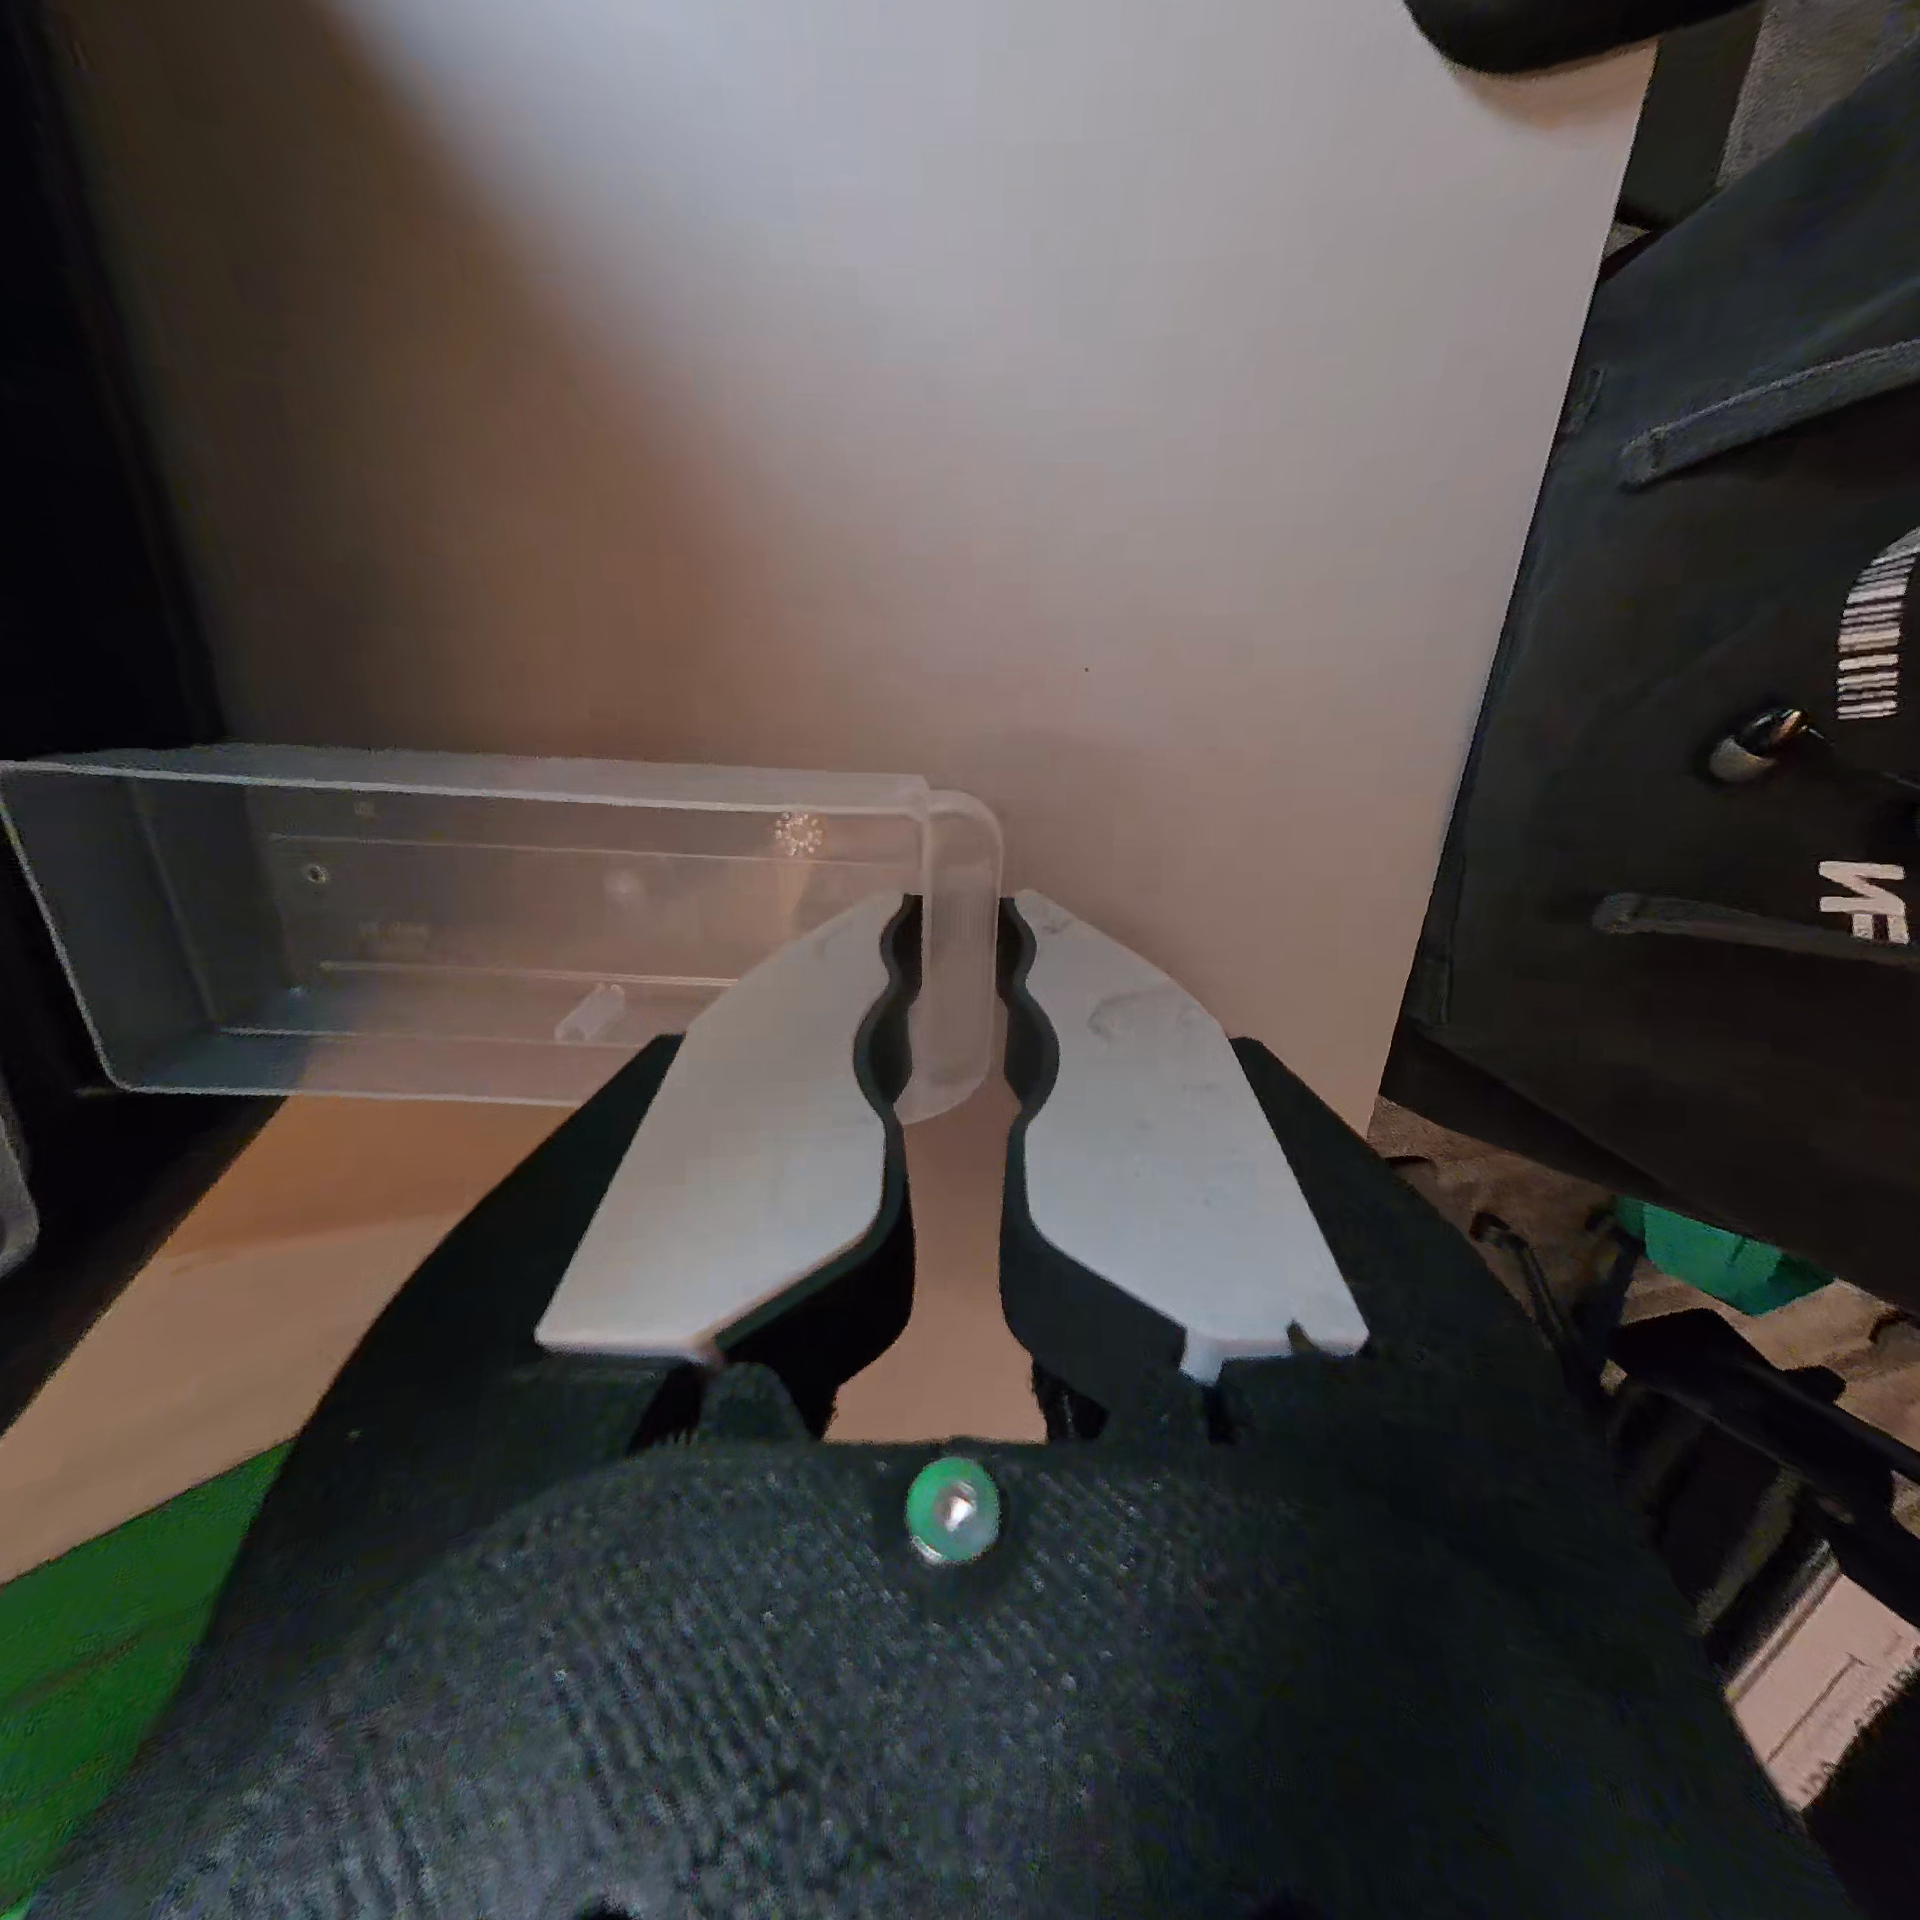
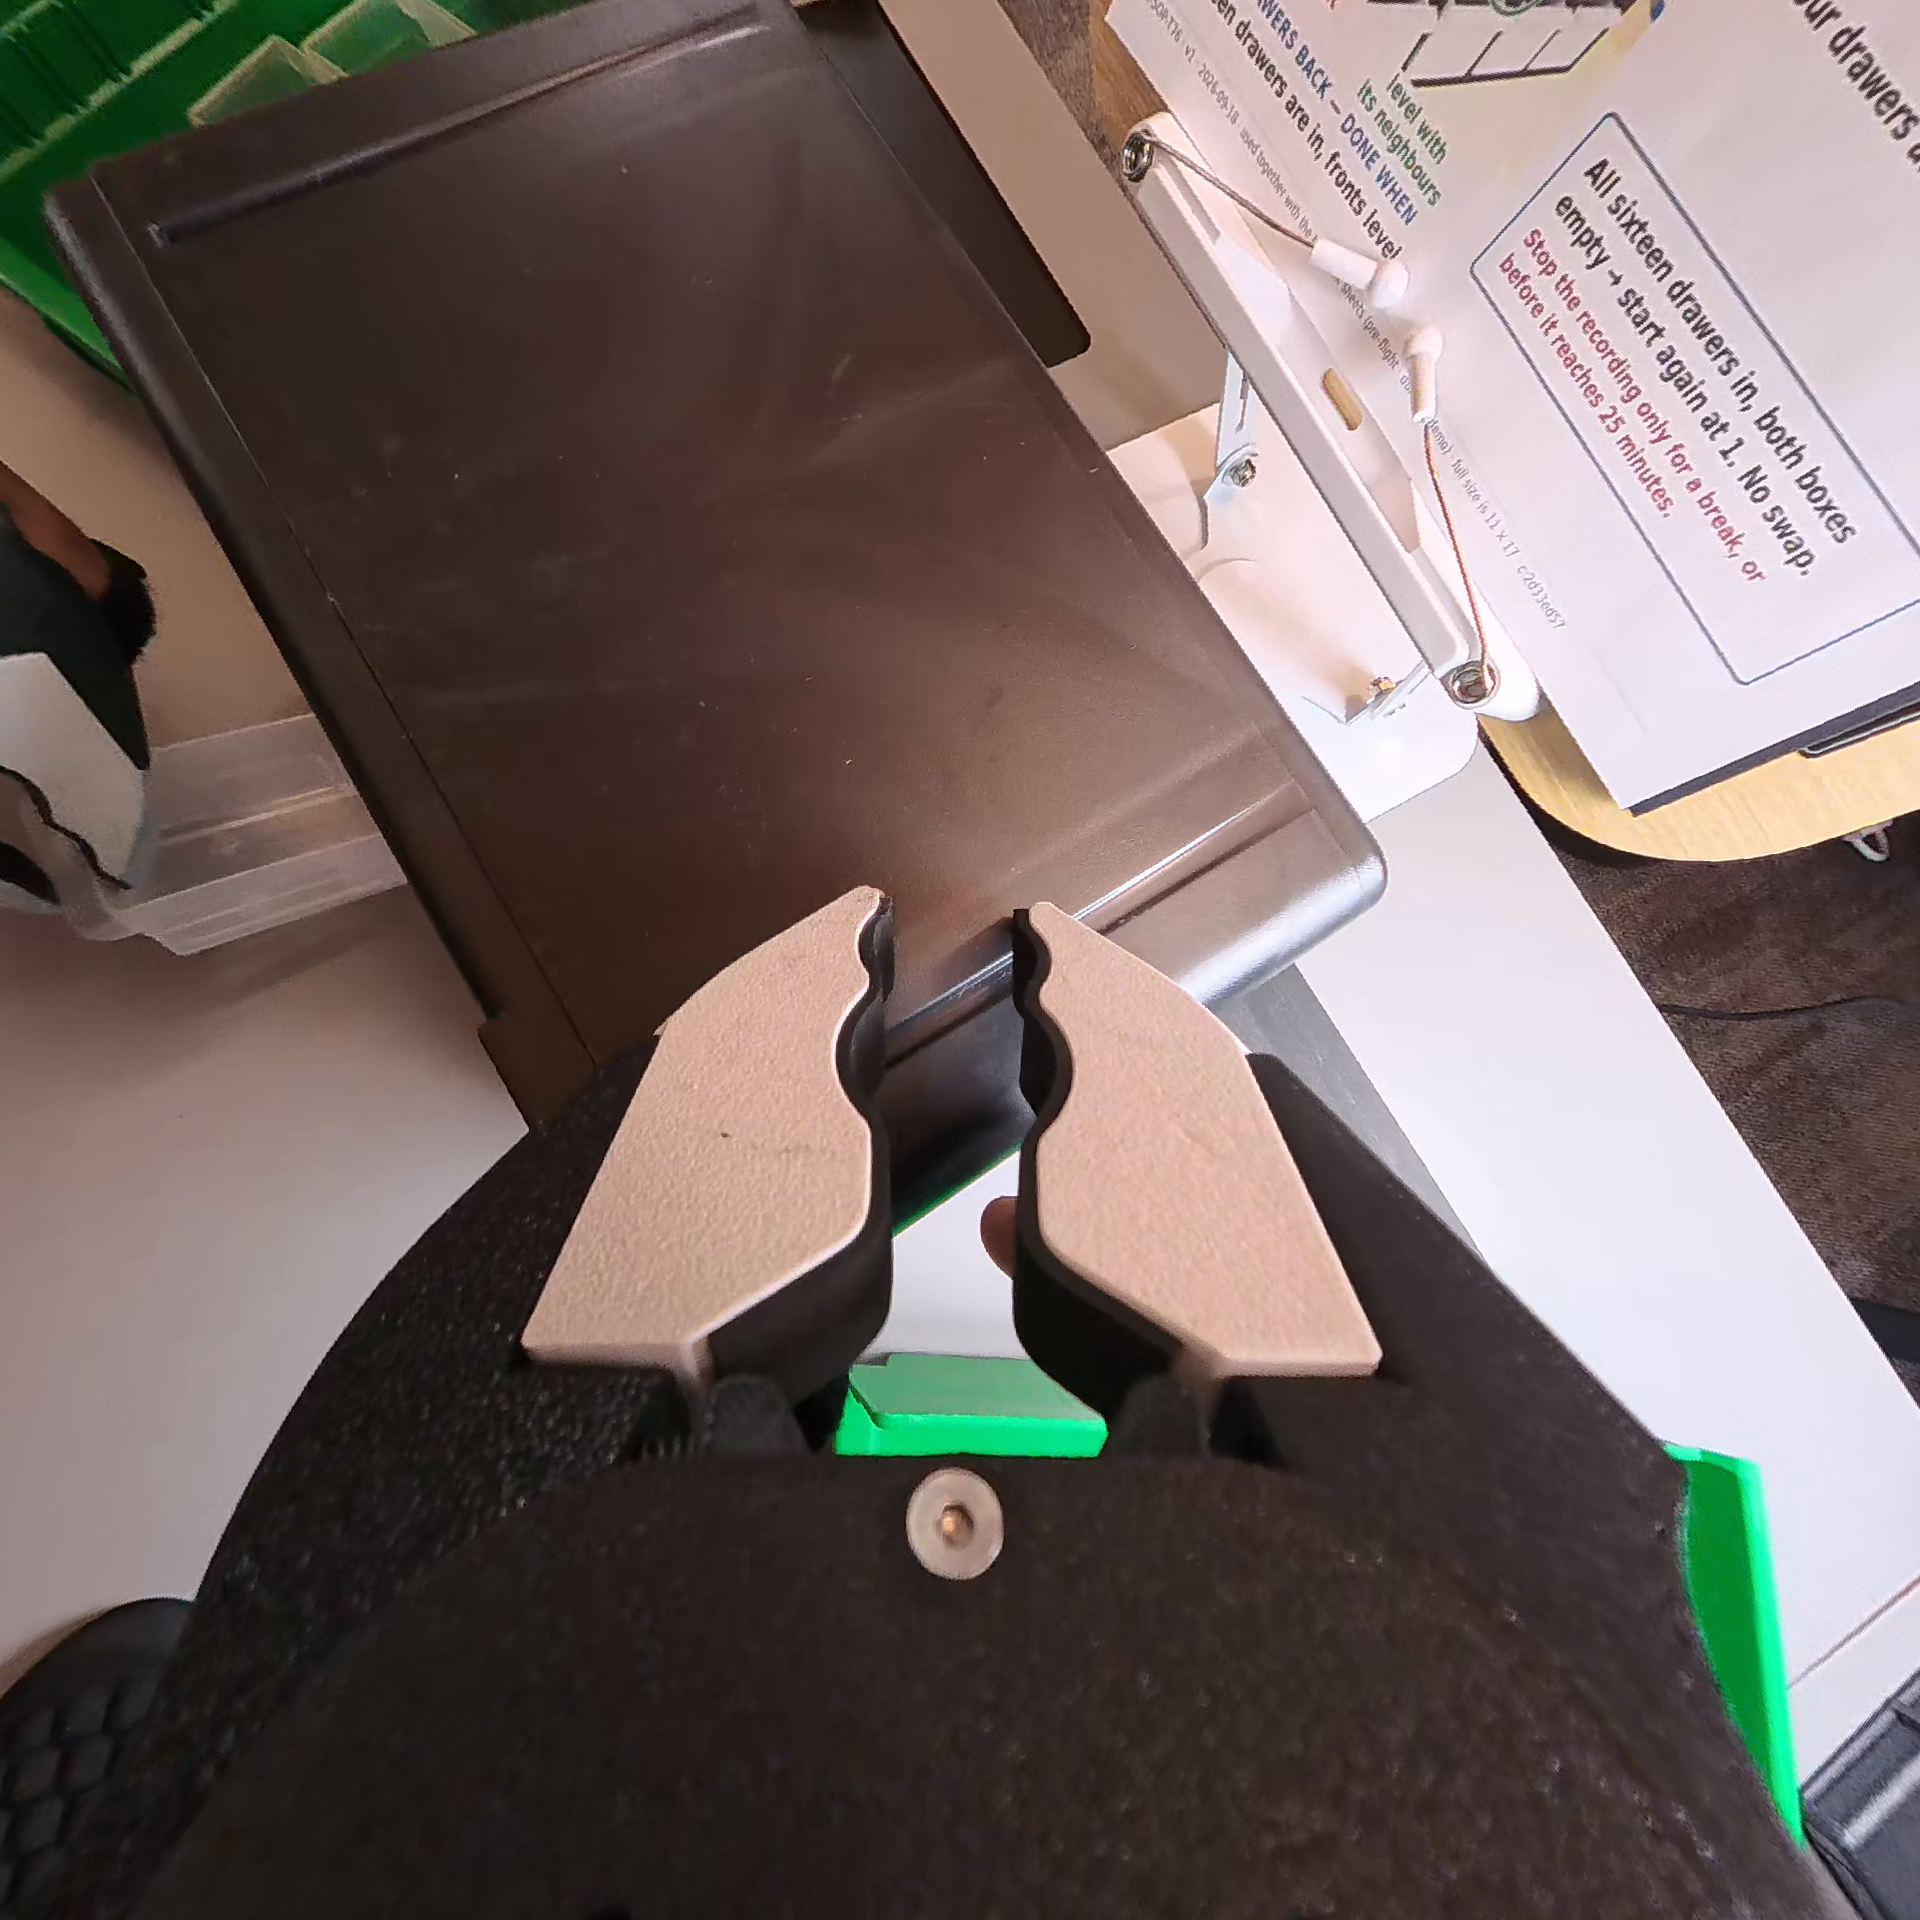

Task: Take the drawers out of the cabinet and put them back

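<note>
A clear plastic drawer (image 1: 436,914) lies lengthwise to the left, its far end at the dark cabinet (image 1: 73,520). My left gripper (image 1: 956,914) is shut on the drawer's curved front handle (image 1: 961,987). In the right wrist view the dark cabinet's flat top (image 2: 665,499) fills the middle. My right gripper (image 2: 951,925) is over its near edge with the jaws a little apart and nothing between them. The same drawer (image 2: 260,831) sticks out of the cabinet's left side there, with the left gripper (image 2: 62,800) on it.
Printed instruction sheets on a white stand (image 2: 1351,416) are at the upper right. Green bins (image 2: 260,62) are behind the cabinet. A green part (image 2: 966,1423) lies under my right gripper. A person's dark garment (image 1: 1714,623) hangs at the right over the white table (image 1: 935,416).
</note>
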Tool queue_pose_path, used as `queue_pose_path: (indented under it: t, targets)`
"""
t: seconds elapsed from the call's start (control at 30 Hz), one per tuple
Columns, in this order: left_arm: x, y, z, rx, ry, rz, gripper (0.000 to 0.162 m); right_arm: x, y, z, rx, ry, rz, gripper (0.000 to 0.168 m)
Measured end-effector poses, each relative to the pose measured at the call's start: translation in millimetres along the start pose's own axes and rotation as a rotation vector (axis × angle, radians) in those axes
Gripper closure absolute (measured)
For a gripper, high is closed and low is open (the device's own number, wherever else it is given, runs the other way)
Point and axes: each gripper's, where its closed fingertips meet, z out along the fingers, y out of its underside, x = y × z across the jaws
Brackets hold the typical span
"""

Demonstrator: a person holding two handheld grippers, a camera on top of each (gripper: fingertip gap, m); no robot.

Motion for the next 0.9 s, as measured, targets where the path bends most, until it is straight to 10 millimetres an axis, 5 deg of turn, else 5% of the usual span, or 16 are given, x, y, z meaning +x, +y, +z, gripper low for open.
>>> queue_pose_path:
  t: [0.37,0.63,0.8,0.9]
  targets:
    - [-19.0,-2.6,3.8,-0.059,-0.154,-0.076,0.148,-0.2,-0.3,0.1,0.019,-0.011,0.007,0.147]
    - [-31.5,1.4,20.9,-0.066,-0.322,0.077,0.148,-0.2,-0.5,0.1,0.024,-0.007,0.008,0.148]
    - [-58.1,22.0,24.3,-0.082,-0.532,0.179,0.147,-0.8,-0.6,-0.1,0.014,0.001,-0.001,0.149]
    - [-71.1,17.1,19.3,-0.005,-0.651,0.241,0.145,-1.2,-0.7,0.0,0.006,0.000,-0.006,0.150]
